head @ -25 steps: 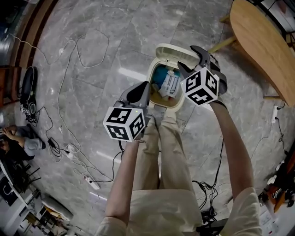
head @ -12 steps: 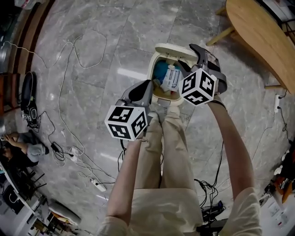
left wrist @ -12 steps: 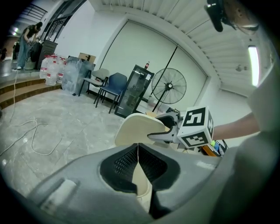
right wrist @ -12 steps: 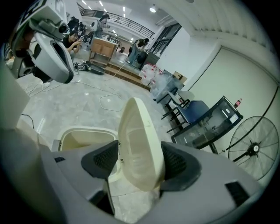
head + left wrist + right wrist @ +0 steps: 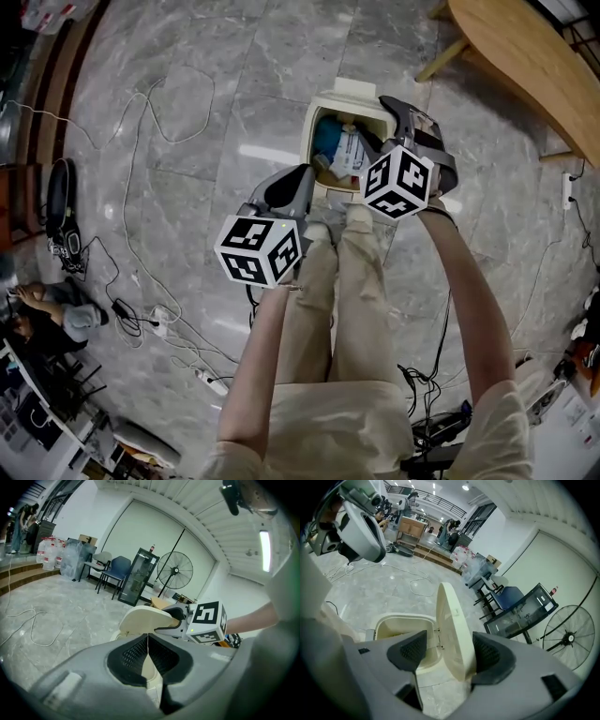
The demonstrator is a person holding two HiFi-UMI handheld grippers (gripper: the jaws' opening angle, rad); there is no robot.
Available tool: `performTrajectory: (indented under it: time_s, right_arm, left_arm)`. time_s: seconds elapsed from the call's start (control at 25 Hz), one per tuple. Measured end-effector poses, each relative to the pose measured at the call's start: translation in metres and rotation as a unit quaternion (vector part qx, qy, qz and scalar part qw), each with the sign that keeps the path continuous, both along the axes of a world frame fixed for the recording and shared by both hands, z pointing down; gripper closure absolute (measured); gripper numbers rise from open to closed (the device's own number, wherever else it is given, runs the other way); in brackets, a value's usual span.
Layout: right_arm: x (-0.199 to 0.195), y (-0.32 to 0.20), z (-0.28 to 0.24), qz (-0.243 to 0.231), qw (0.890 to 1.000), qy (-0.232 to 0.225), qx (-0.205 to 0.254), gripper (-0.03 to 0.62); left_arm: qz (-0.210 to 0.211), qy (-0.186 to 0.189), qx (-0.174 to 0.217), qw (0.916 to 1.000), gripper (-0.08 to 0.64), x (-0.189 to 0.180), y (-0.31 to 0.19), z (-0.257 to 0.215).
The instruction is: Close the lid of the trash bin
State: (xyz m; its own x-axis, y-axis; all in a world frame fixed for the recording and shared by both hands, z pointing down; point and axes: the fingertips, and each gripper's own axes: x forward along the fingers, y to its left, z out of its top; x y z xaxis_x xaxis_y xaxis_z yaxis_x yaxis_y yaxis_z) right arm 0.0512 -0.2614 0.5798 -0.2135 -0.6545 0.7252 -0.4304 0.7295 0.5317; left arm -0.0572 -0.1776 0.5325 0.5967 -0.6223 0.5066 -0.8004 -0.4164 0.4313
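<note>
A cream trash bin [image 5: 310,131] stands on the floor in front of the person's feet, with a blue bag and white packaging inside. Its lid [image 5: 362,93] is hinged at the far side and stands partly raised. My right gripper [image 5: 392,120] is open, with the lid [image 5: 452,625] between its jaws; the lid leans against the right-hand pad and is apart from the other. The bin's mouth [image 5: 401,620] shows below. My left gripper [image 5: 300,180] hangs by the bin's near left rim, shut with nothing in it. From the left gripper [image 5: 147,641] view, the lid [image 5: 146,618] tilts over the bin.
A wooden table [image 5: 525,66] stands at the upper right. Cables [image 5: 141,122] and a power strip [image 5: 211,380] lie on the marble floor to the left. A seated person [image 5: 56,314] is at the far left. Chairs [image 5: 110,569] and a fan [image 5: 175,571] stand behind.
The lid has tipped forward over the bin's mouth and shows narrower from above. My right gripper has shifted slightly left with it. The left gripper has hardly moved.
</note>
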Motion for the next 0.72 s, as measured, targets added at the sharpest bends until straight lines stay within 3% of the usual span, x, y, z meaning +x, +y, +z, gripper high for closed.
performTrajectory:
  time_s: [0.72]
  right_arm:
    - [-0.011, 0.050, 0.027, 0.009, 1.000, 0.000, -0.024, 0.304]
  left_arm:
    - [-0.007, 0.014, -0.011, 0.9998, 0.537, -0.012, 0.033, 0.011]
